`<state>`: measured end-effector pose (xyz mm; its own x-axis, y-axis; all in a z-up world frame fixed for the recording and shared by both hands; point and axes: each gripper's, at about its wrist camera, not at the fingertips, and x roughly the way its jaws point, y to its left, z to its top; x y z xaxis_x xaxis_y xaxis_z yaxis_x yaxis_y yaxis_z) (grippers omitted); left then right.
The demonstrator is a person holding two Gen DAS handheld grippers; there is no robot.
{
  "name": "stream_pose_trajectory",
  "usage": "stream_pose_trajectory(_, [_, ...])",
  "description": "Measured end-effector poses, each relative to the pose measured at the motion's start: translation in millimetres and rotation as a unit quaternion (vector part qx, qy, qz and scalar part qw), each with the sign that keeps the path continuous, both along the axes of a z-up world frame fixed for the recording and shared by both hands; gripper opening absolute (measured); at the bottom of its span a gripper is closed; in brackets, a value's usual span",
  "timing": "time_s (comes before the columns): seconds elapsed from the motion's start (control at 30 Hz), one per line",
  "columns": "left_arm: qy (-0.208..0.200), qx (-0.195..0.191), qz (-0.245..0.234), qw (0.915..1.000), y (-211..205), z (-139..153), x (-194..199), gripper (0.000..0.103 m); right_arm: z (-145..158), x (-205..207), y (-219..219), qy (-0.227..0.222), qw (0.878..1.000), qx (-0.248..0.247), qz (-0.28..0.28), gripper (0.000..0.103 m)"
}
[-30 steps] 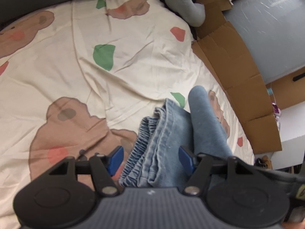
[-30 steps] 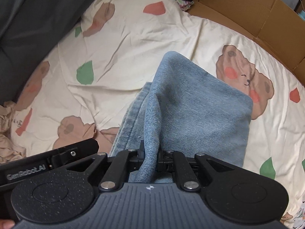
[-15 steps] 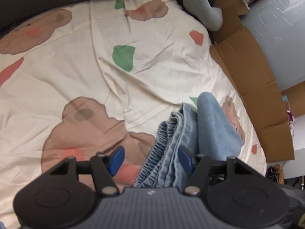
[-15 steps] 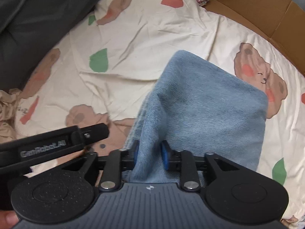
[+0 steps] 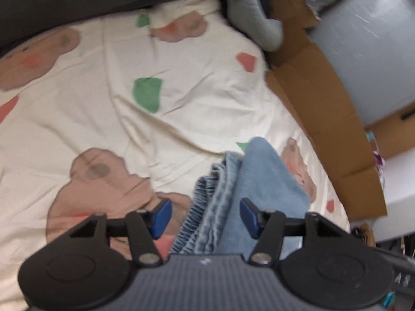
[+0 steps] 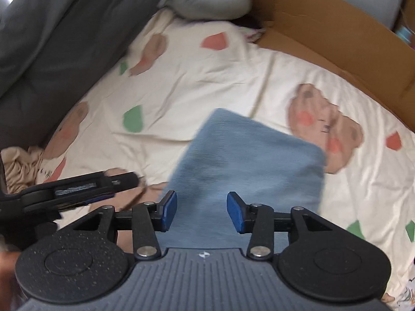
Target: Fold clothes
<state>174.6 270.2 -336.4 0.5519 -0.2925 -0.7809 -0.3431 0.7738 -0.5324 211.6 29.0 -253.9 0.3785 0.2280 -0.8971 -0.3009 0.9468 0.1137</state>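
Note:
Folded light-blue denim jeans [image 6: 249, 158] lie on a cream bedsheet with bear prints [image 6: 207, 77]. In the left wrist view the jeans [image 5: 262, 178] show stacked layers and a gathered elastic waistband on their left side. My left gripper [image 5: 206, 217] is open, its blue pads on either side of the waistband end without clamping it. My right gripper [image 6: 201, 212] is open just above the near end of the folded jeans, with nothing held. The left gripper's black body [image 6: 77, 189] shows at the left of the right wrist view.
Brown cardboard [image 6: 337, 39] lines the bed's right and far side. A dark grey blanket [image 6: 52, 39] covers the far left. A grey bolster [image 6: 202, 2] lies at the head. A crumpled beige garment [image 6: 20, 160] sits at the left edge.
My right gripper was shut on the denim fold one second ago, has opened wide and let the jeans settle flat. Both grippers have drawn back slightly.

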Motion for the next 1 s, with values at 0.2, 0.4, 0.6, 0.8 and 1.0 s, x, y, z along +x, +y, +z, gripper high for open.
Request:
stream_pose_trajectory(0.2, [-0.001,-0.012,0.004,0.9999,-5,-11,7,0.04,-5,22,-70,0.008,1.0,-0.015,0.003,0.05])
stream_pose_trajectory(0.4, [-0.006,0.006,-0.009,0.9999,-21,-11,11,0.037,-13,56,-123,0.032,0.999,-0.006,0.026,0.05])
stream_pose_trajectory(0.6, [-0.003,0.028,-0.034,0.999,-41,-15,15,0.028,-40,67,-159,0.049,0.997,0.038,0.035,0.051])
stream_pose_trajectory(0.8, [-0.002,0.054,-0.063,0.9966,-57,-16,17,0.011,-83,60,-183,0.06,0.992,0.112,-0.003,0.051])
stream_pose_trajectory(1.0, [0.012,0.074,-0.103,0.9919,-68,-16,8,0.009,-127,62,-200,0.073,0.983,0.165,-0.045,0.052])
